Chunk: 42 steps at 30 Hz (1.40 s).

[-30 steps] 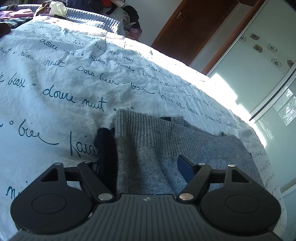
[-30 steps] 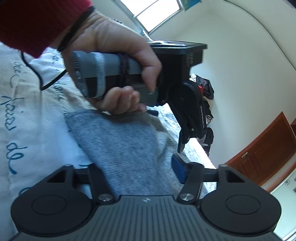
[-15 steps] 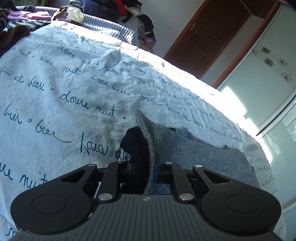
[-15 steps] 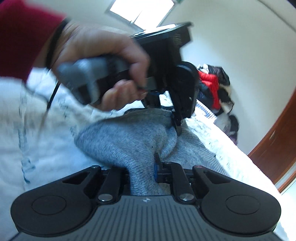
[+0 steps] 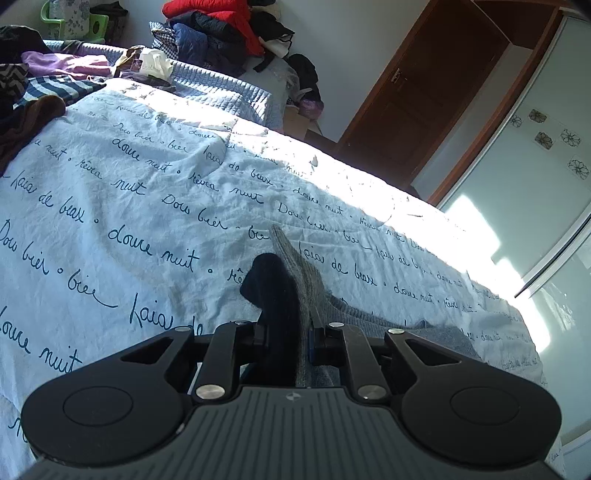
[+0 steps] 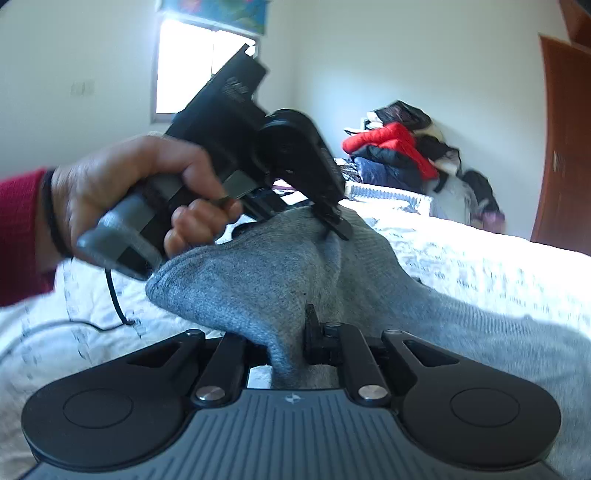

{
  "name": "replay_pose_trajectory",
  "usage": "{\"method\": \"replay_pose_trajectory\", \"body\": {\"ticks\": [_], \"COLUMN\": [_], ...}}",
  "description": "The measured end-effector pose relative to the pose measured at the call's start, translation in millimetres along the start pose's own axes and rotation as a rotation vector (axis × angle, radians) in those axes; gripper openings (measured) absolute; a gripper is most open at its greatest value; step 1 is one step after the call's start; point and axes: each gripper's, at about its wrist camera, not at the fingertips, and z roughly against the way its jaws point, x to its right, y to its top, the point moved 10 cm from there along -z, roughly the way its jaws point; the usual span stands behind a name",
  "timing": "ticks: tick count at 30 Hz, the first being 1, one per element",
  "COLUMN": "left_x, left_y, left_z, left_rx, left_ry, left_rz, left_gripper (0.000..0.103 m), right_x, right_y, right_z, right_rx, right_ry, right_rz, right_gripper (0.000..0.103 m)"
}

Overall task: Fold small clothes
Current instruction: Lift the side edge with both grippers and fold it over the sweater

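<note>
A small grey knit garment (image 6: pixel 288 273) lies on the bed and is lifted at one edge. My right gripper (image 6: pixel 286 350) is shut on a bunched corner of it. My left gripper (image 5: pixel 286 339) is shut on another corner (image 5: pixel 295 266), which stands up between its fingers, dark on its shaded side. In the right wrist view the left gripper (image 6: pixel 332 225) shows held in a hand, pinching the garment's far edge above the bed. The rest of the garment (image 5: pixel 436 332) trails down to the right on the sheet.
The bed has a pale blue sheet with dark handwriting (image 5: pixel 147 206). Loose clothes (image 5: pixel 40 92) lie at its far left. A pile of jackets (image 5: pixel 221 29) sits in the corner. A wooden door (image 5: pixel 424 103) and a sliding wardrobe (image 5: pixel 524 173) stand at the right.
Both grippers have closed on corners of the grey garment and lifted them off the sheet. The left gripper has risen, so more of the room shows.
</note>
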Motion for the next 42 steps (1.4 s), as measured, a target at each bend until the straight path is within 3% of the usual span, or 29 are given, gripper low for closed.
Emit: {"method": "replay_pose_trajectory", "body": {"ticks": [11, 29, 42], "left_x": [41, 104, 164], "left_y": [-3, -3, -13], "left_z": [5, 6, -7], "left_rx": [0.027, 0.066, 0.078], "left_ry": [0.068, 0.052, -0.003], "left_rz": [-0.131, -0.205, -0.248], "left_gripper": [0.017, 0.017, 0.016], "right_x": [48, 92, 118], "right_y": [-13, -23, -32], "right_z": [26, 58, 86], "right_rx": [0.015, 0.053, 0.089], "right_ry": [0.040, 0.020, -0.048], "right_rz": [-0.229, -0.351, -0.390], "right_gripper": [0.009, 0.007, 0.007]}}
